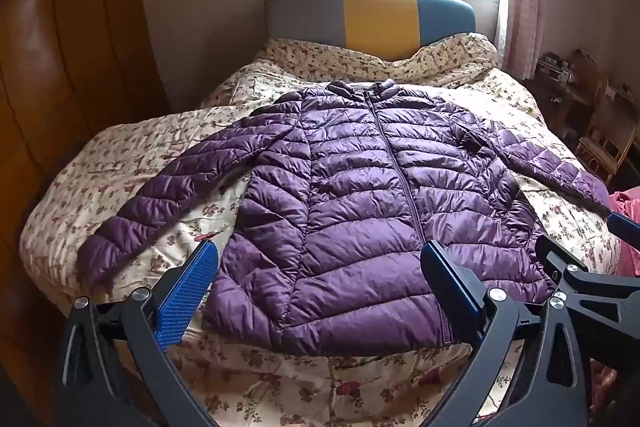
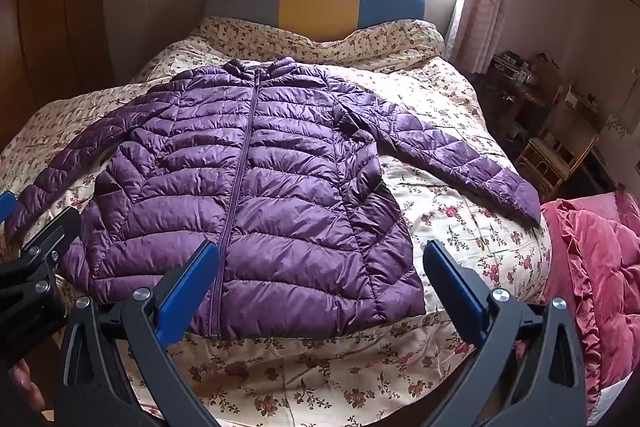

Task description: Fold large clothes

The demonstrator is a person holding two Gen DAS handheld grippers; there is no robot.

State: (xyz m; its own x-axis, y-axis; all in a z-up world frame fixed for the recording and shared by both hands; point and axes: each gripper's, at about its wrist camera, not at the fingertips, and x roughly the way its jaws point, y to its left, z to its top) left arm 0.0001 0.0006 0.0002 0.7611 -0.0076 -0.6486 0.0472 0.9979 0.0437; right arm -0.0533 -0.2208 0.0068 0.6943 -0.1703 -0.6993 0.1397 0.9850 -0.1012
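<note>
Purple jacket [image 1: 360,187] lies flat, zipped, on the floral bedspread [image 1: 120,163]; both tongs [image 1: 320,267] [image 2: 320,267] gape apart, empty.

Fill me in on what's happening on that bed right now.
A person holds a two-finger gripper in each hand over a bed with a floral quilt, about to fold a purple puffer jacket. The jacket lies flat, zipped, collar toward the headboard, both sleeves spread out to the sides. The left gripper and right gripper hang near the jacket's hem with their jaws wide open, holding nothing. No fold has been made yet. A pink blanket sits off the bed's right side.
</note>
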